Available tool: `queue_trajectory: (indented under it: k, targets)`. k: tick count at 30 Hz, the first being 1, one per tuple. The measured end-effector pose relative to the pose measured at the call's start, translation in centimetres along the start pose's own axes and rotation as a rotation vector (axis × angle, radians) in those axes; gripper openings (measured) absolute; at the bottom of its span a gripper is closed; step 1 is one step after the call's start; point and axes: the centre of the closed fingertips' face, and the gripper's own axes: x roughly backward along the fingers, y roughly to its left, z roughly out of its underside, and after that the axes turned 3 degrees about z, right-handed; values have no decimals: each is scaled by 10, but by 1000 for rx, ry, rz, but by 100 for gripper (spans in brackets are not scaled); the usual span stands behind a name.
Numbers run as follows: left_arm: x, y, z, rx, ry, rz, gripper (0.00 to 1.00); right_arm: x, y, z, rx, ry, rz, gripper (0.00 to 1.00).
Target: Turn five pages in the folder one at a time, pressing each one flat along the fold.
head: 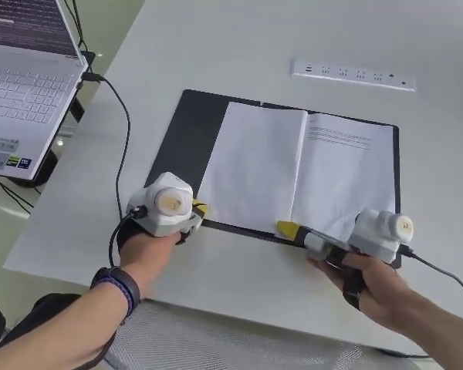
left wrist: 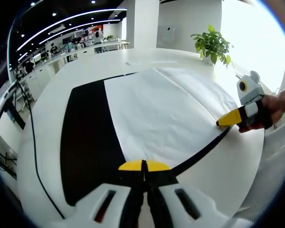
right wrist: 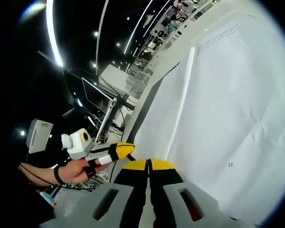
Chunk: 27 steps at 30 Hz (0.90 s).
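My right claw [head: 285, 229] and left claw [head: 199, 208], both pressed together, sat at the open black folder's [head: 181, 139] near edge. I reckoned slow, even pressure along its fold [head: 301, 162] best.

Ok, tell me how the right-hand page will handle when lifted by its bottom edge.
The right-hand page looks like thin paper, so it will probably flop and curl. Held at the fold, it should swing over rather than slide.
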Motion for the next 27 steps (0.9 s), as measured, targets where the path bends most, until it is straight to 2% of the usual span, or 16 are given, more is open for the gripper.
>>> queue_trajectory:
  k: [5, 15, 22, 27]
  targets:
    - [1, 0, 0, -4, 9, 1, 0, 0, -3, 0, -17, -14, 9, 0]
    - [2, -1, 0, -11, 23, 1, 0, 4, -5, 6, -21, 1, 21, 0]
    - [3, -3, 3, -31, 48, 1, 0, 5, -5, 8, -22, -2, 26, 0]
    - [4, -3, 3, -20, 53, -6, 0, 7, -3, 10, -11, 10, 30, 0]
